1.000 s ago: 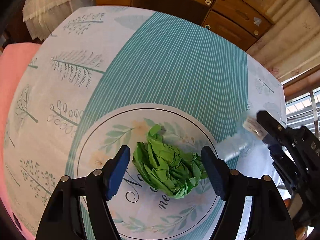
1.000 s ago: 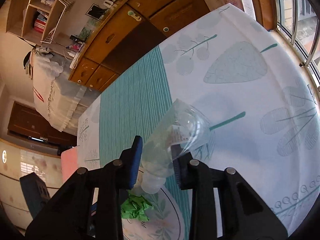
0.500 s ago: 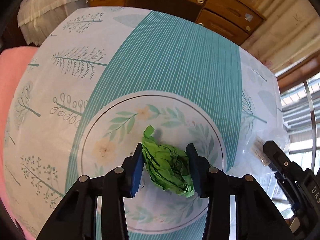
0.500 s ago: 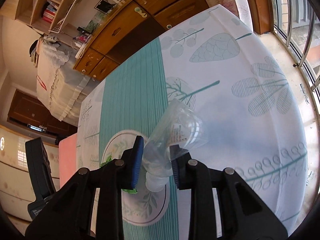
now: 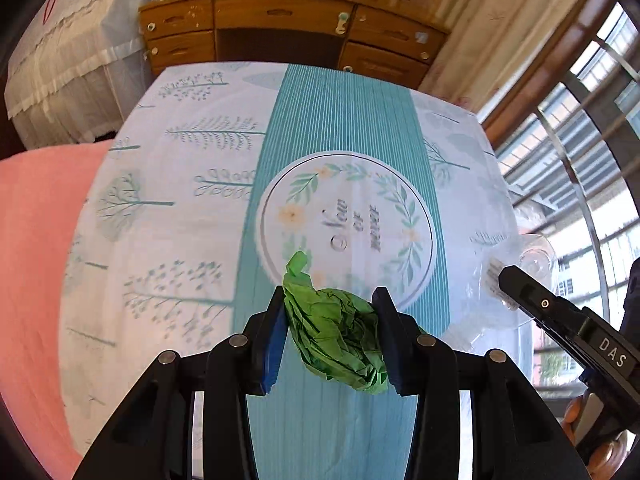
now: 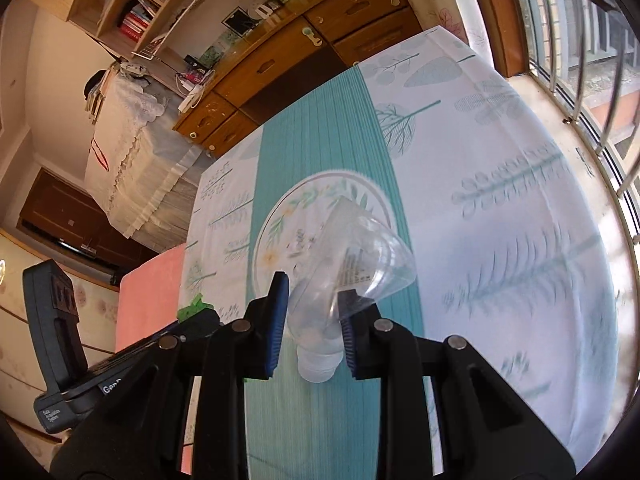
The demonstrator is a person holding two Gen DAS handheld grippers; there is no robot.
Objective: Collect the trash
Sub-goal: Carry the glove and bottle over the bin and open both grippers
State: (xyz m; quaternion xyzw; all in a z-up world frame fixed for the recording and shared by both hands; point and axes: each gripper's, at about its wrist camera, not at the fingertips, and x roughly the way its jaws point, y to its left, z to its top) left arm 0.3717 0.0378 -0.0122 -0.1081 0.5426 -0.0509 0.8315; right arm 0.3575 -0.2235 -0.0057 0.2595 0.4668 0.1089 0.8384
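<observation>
My left gripper (image 5: 330,336) is shut on a crumpled green paper ball (image 5: 336,340) and holds it lifted above the patterned tablecloth (image 5: 168,184). My right gripper (image 6: 313,324) is shut on a crushed clear plastic bottle (image 6: 352,264), also lifted above the tablecloth (image 6: 520,184). In the left wrist view the bottle (image 5: 528,256) and the right gripper's body show at the right edge. In the right wrist view a bit of the green paper (image 6: 194,307) and the left gripper's body show at the lower left.
The table wears a white and teal cloth with a round floral print (image 5: 348,224). A pink chair or cushion (image 5: 32,260) is at the table's left. A wooden drawer cabinet (image 5: 280,40) stands beyond the far edge. Barred windows (image 6: 580,40) are on the right.
My left gripper closed on the green paper ball and lifted it off the table. Both grippers rose and pulled back, the right one still holding the bottle.
</observation>
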